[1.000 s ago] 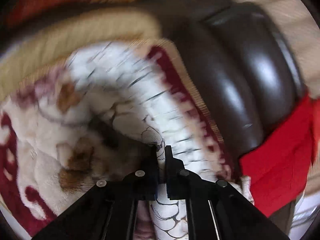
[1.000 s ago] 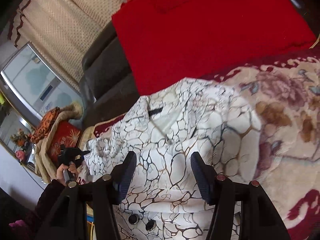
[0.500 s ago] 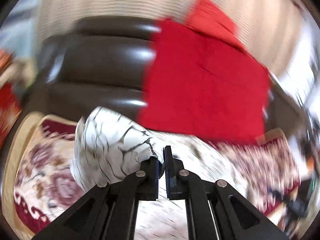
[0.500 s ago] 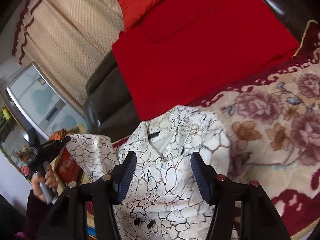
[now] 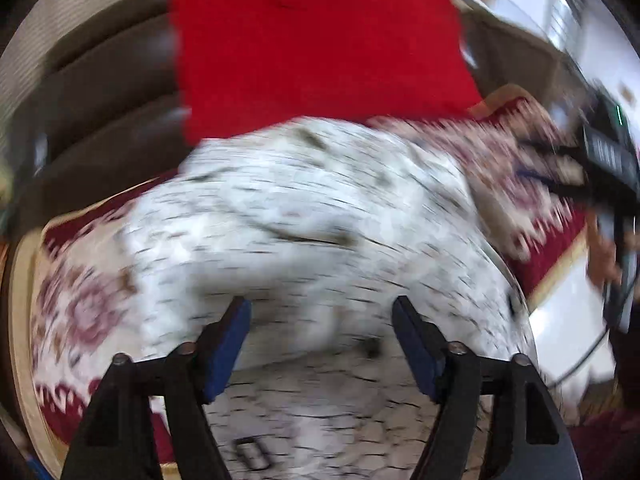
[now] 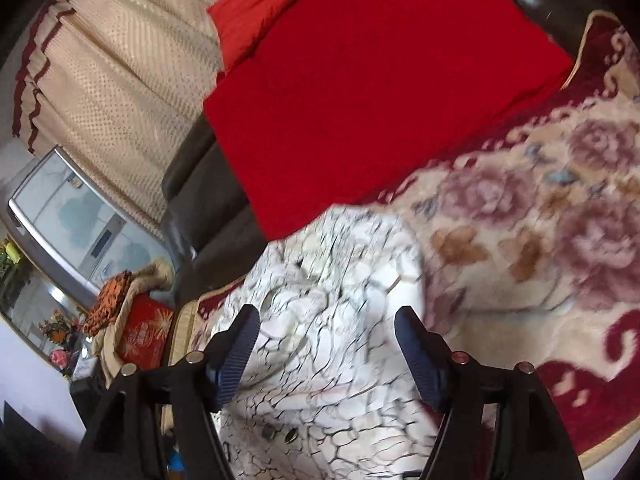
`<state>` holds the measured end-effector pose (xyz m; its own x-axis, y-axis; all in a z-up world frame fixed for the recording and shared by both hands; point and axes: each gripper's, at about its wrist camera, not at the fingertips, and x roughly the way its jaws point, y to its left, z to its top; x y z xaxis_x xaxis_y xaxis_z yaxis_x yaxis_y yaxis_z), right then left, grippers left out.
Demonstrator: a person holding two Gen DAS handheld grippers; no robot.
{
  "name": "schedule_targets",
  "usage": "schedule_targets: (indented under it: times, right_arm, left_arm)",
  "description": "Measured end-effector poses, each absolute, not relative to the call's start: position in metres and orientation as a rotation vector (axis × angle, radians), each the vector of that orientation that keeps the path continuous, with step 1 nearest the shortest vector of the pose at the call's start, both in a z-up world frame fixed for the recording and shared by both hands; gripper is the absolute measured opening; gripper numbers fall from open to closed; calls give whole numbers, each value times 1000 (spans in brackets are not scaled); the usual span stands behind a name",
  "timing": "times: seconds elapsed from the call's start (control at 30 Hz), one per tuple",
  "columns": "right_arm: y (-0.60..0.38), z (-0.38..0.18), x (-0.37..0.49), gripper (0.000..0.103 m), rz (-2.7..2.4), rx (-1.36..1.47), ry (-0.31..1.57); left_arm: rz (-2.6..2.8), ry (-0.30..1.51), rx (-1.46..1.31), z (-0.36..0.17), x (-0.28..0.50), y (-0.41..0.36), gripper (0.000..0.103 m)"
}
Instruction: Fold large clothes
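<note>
Both cameras sit just behind their own fingers and look steeply down and forward, close over the white crackle-patterned garment point(image 5: 320, 208) point(image 6: 344, 320) lying on the floral blanket point(image 5: 76, 300) point(image 6: 540, 240). The left wrist view is blurred. The two views share the garment, the blanket, the red cloth point(image 5: 316, 48) point(image 6: 376, 92) and the dark sofa back point(image 5: 104, 108) point(image 6: 208, 208) behind.

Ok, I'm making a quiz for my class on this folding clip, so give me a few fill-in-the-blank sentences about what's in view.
1. The white garment with the dark crackle print lies on a ____ blanket.
2. The plain cloth draped over the dark sofa is ____.
3. The left gripper grips ____.

Missing words: floral; red; nothing
</note>
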<state>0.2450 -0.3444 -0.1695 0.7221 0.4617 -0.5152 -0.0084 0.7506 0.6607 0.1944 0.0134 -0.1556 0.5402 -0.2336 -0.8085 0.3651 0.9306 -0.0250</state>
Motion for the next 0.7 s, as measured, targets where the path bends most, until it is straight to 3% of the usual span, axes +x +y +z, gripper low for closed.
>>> schedule_targets:
  times: [0.03, 0.17, 0.37, 0.6, 0.67, 0.7]
  right_arm:
    - [-336, -172, 250, 73, 299, 673, 743]
    - [-292, -179, 264, 73, 371, 629, 806]
    - [-267, -189, 260, 73, 407, 611, 841]
    - [-304, -195, 248, 73, 347, 674, 827]
    - [-316, -198, 247, 73, 330, 699, 820]
    - [-319, -197, 247, 73, 325, 704, 819]
  left_arm:
    - [-308, 932, 113, -155, 204, 29, 86]
    - [-263, 997, -236, -161, 242, 85, 86]
    - [-339, 1096, -692, -194, 304, 86, 87]
    - [-275, 1216, -828, -249, 363, 51, 85]
    - [-249, 1213, -766, -252, 366, 39, 74]
    - [-256, 1208, -735, -252, 367, 30, 43]
